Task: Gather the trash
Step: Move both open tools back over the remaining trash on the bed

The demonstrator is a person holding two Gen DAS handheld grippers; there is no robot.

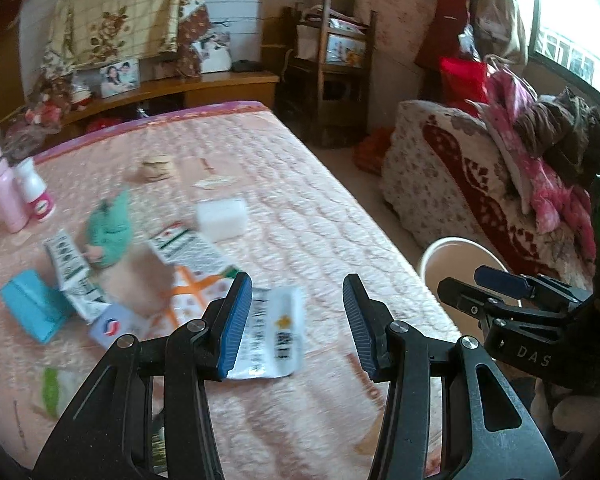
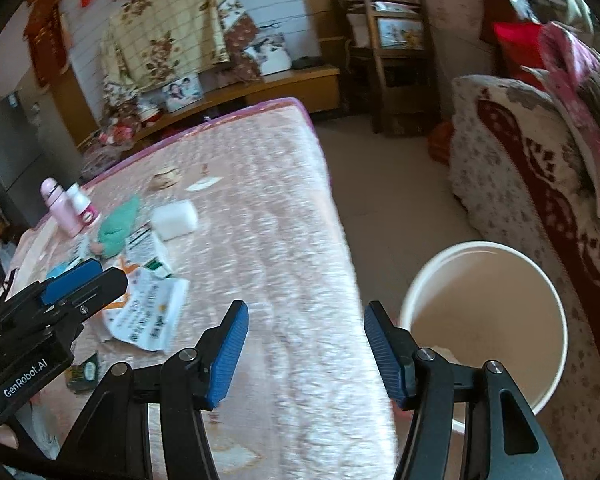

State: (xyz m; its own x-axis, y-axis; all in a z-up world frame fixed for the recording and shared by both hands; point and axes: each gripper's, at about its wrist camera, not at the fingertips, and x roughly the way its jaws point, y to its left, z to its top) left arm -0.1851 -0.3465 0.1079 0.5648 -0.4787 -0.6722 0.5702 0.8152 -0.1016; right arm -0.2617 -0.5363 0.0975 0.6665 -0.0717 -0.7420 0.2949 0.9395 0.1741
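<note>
Your left gripper [image 1: 298, 320] has its blue pads spread wide with nothing between them, hanging just above the pink quilted bed [image 1: 308, 216]. Right behind its left pad lies a white wrapper [image 1: 276, 336] with blurry print, flat on the quilt; it looks like the pad overlaps it in view, but whether they touch I can't tell.

Your right gripper [image 2: 306, 346] is just as wide open and empty too, sitting over the bed's right edge. Its right finger lines up with the rim of the white bucket [image 2: 540, 276], which stands on the floor between the bed and the floral sofa [image 2: 512, 168]. There's a pale bit of something at the bucket's bottom, too hidden to name.

Going further out on the bed, the rest of the trash sits in a loose pile to the left: a green-and-white carton [image 1: 188, 252] lying flat, a teal crumpled thing [image 1: 112, 232] beside it, a light blue box [image 1: 32, 304] and a small white-and-blue pack [image 1: 116, 326] nearer you. A white block [image 1: 222, 218] sits a bit apart from the pile. A pink bottle [image 1: 4, 196] and a white bottle [image 1: 36, 192] stand upright together at the far left edge. It's all fairly blurred, so labels aren't readable.
</note>
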